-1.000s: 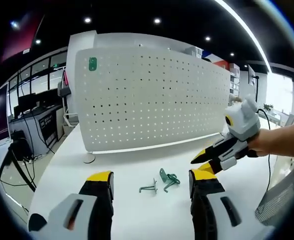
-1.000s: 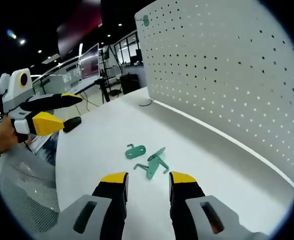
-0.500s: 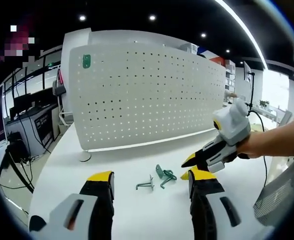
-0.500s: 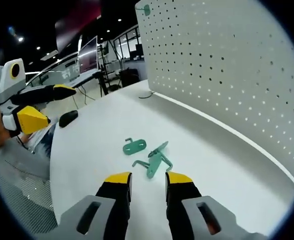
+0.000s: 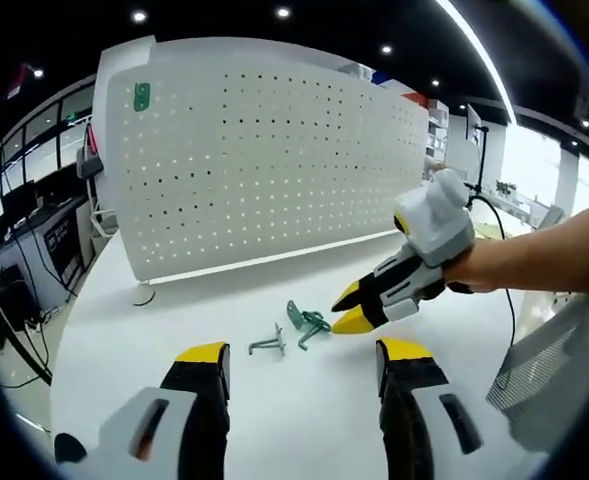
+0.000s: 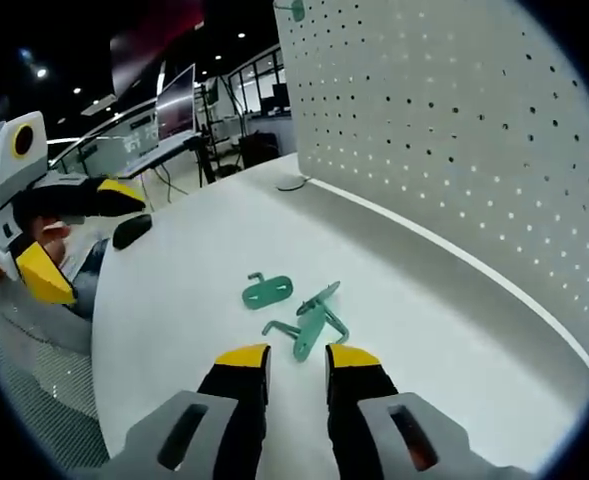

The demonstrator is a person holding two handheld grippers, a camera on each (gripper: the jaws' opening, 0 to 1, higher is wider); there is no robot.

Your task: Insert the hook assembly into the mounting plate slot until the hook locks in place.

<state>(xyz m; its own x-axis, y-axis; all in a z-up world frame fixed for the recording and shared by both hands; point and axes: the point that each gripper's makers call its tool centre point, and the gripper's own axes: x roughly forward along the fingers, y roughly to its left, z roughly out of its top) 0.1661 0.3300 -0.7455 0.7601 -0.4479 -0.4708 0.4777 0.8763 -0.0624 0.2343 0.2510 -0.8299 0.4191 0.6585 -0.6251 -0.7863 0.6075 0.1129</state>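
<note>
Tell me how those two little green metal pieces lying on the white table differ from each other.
In the right gripper view, the flat plate lies flush on the table, while the hook piece has prongs sticking out and up. The plate is a short rounded tab; the hook piece is longer and branched. The hook piece lies nearer the right gripper. Both share the same green colour.

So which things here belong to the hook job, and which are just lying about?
Part of the job:
- green hook assembly, on the table
- green mounting plate, flat beside it
- right gripper, closing on the hook
- left gripper, held back

Lying about:
- white pegboard
- green tag on the pegboard
- black mouse
- white table
</note>
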